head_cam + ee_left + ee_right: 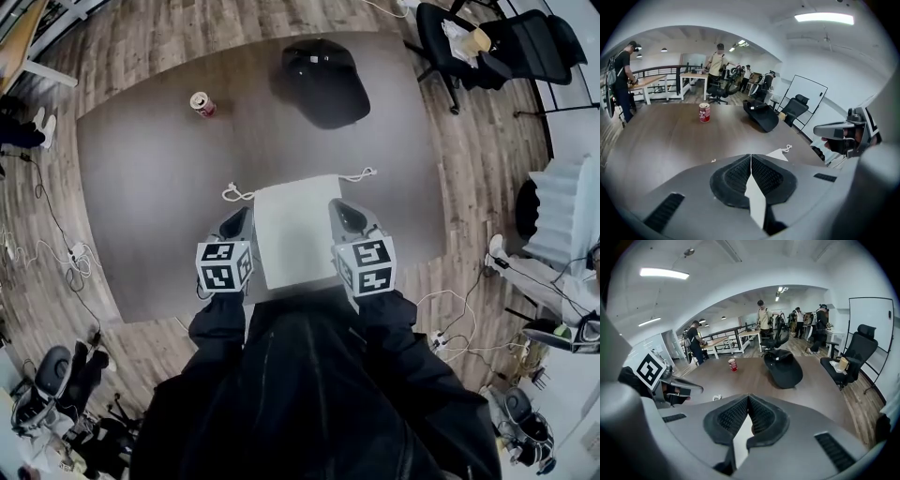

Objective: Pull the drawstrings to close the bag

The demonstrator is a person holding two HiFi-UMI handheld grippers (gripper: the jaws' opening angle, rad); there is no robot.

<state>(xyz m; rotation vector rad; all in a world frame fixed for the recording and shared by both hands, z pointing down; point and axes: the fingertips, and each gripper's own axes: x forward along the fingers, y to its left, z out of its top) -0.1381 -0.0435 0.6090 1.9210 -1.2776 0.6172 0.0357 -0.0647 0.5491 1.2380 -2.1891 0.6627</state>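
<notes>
A white drawstring bag (295, 230) lies flat on the brown table (150, 187), its mouth at the far edge. A knotted cord (239, 194) trails out at the mouth's left corner and another cord (359, 173) at the right. My left gripper (236, 225) is shut on the bag's left edge, with white fabric (754, 197) showing between its pads. My right gripper (349, 217) is shut on the right edge, white fabric (739, 441) pinched likewise. The bag's far corner (780, 153) and a cord knot (788, 148) show past the left jaws.
A red can (202, 104) stands at the far left of the table and a black backpack (325, 82) lies at the far middle. Office chairs (469, 42) stand beyond the right corner. People stand at desks further off (764, 317).
</notes>
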